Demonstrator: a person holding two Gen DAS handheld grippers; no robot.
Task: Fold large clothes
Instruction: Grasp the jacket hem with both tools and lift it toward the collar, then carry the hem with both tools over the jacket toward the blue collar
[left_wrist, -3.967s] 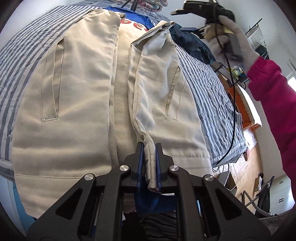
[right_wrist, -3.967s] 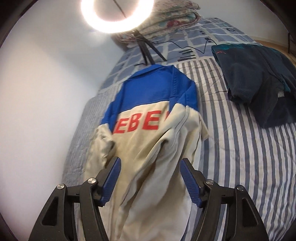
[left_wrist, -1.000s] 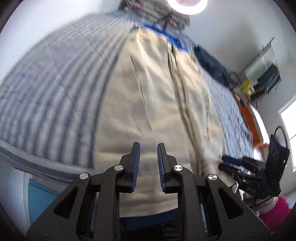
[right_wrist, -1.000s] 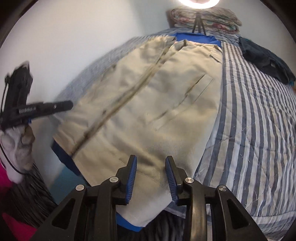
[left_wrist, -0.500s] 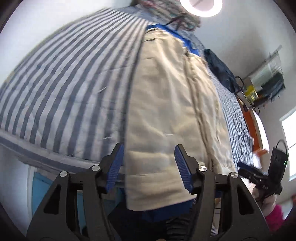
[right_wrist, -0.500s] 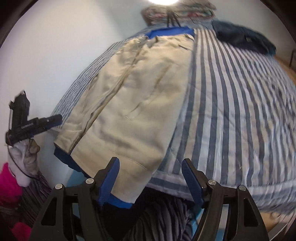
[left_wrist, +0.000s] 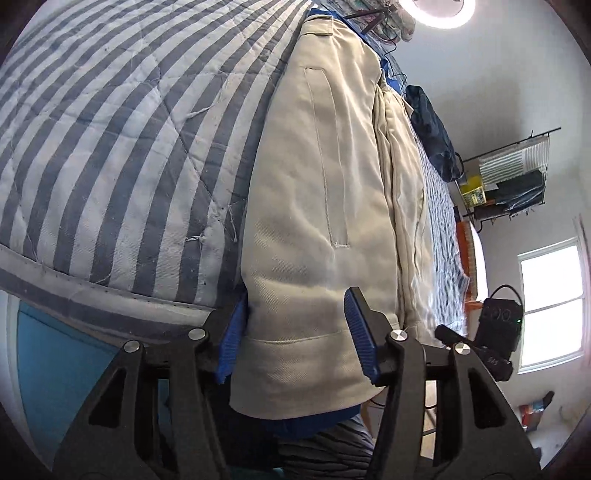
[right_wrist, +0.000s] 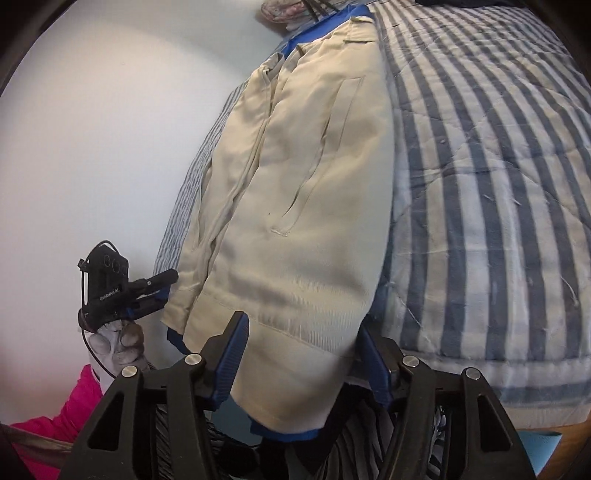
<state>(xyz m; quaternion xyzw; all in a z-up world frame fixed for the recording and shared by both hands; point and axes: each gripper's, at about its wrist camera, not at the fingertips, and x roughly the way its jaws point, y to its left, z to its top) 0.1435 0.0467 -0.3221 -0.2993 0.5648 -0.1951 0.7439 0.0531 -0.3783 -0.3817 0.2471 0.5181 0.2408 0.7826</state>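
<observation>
A beige jacket (left_wrist: 317, 221) with blue trim lies lengthwise on the striped bed, its hem hanging over the near edge. My left gripper (left_wrist: 299, 334) straddles the hem's left corner. Its jaws are closing, the cloth is between the blue pads, and a gap shows on both sides. My right gripper (right_wrist: 303, 356) straddles the right corner of the jacket (right_wrist: 306, 203) the same way, its jaws closing around loose hem. In the right wrist view the left gripper (right_wrist: 168, 286) shows at the hem's far corner, held by a gloved hand (right_wrist: 114, 343).
The striped quilt (left_wrist: 110, 147) spreads wide on the left of the jacket, and the quilt (right_wrist: 480, 184) on its right. A dark garment (left_wrist: 432, 129) lies further up the bed. A ring light (left_wrist: 436, 11), a rack (left_wrist: 509, 177) and a window (left_wrist: 550, 306) stand beyond. A pink sleeve (right_wrist: 66, 413) is low left.
Both grippers' jaws went from narrow to wide apart. Each moved outward and down to a hem corner and rolled, so the hem now lies between the pads.
</observation>
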